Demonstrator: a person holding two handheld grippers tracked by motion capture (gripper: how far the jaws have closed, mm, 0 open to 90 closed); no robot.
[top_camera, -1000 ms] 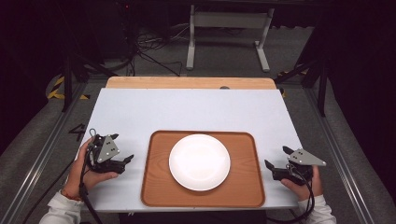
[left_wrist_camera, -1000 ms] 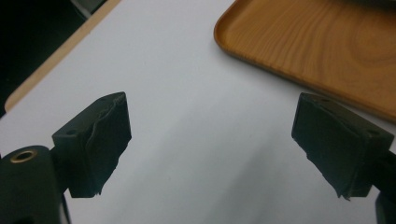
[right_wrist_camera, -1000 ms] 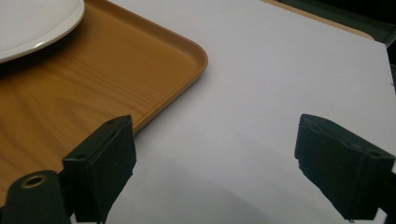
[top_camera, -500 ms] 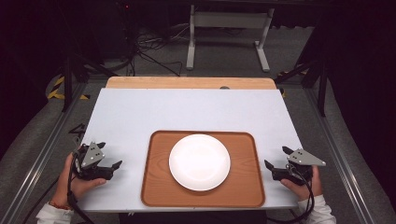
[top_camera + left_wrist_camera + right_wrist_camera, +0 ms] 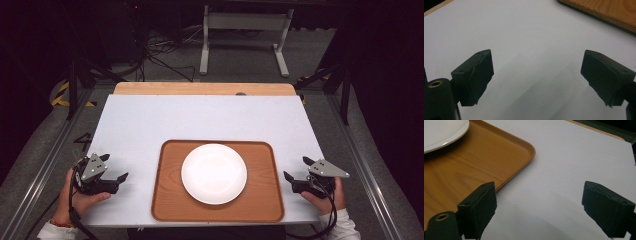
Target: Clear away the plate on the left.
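I hold my left gripper (image 5: 116,179) and right gripper (image 5: 295,176) wide open and empty at the surface's (image 5: 210,117) near corners, flanking the tray (image 5: 260,202) ready to approach; the white plate (image 5: 214,173) sits centred on it, by the near edge, its underside hidden

The tabletop (image 5: 165,120) is white, with a bare wooden strip (image 5: 200,88) along its far edge. Beyond it, a grey metal stand (image 5: 243,30) rests on the dark floor (image 5: 310,55). Black cables (image 5: 160,60) lie on the floor beside it.
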